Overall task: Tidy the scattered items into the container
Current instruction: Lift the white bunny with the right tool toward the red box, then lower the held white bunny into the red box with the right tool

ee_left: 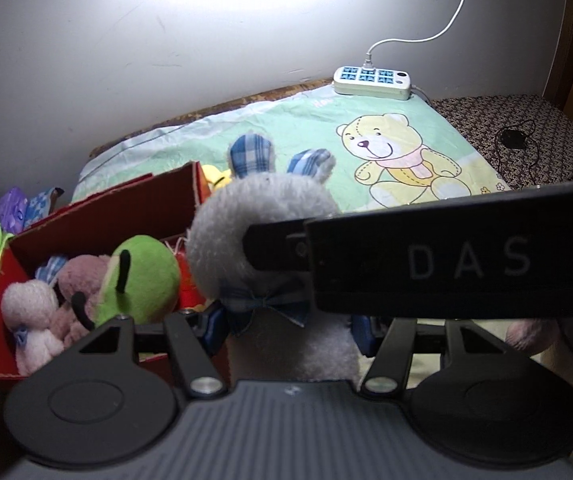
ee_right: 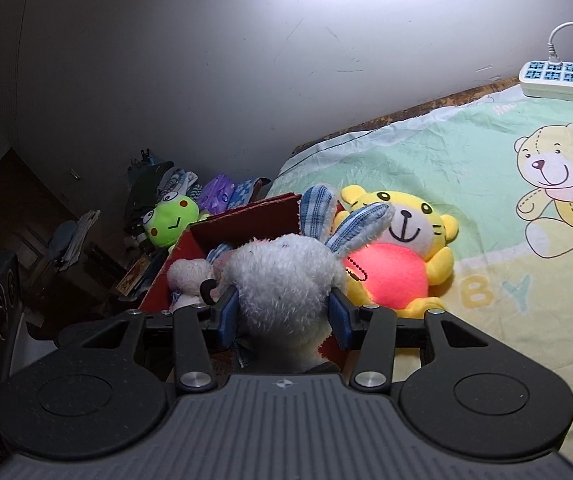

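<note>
Your left gripper (ee_left: 286,328) and right gripper (ee_right: 282,316) both pinch the grey bunny (ee_right: 286,276) beside the red box (ee_left: 98,220); yellow tiger (ee_right: 402,248) lies just behind.

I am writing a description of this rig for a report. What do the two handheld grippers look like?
Both match. The left gripper and the right gripper each have a grey ribbed body, two round black discs, black linkage arms with silver pivot pins, and blue finger pads. In the left view, the right gripper's black side shows white letters "DAS".
</note>
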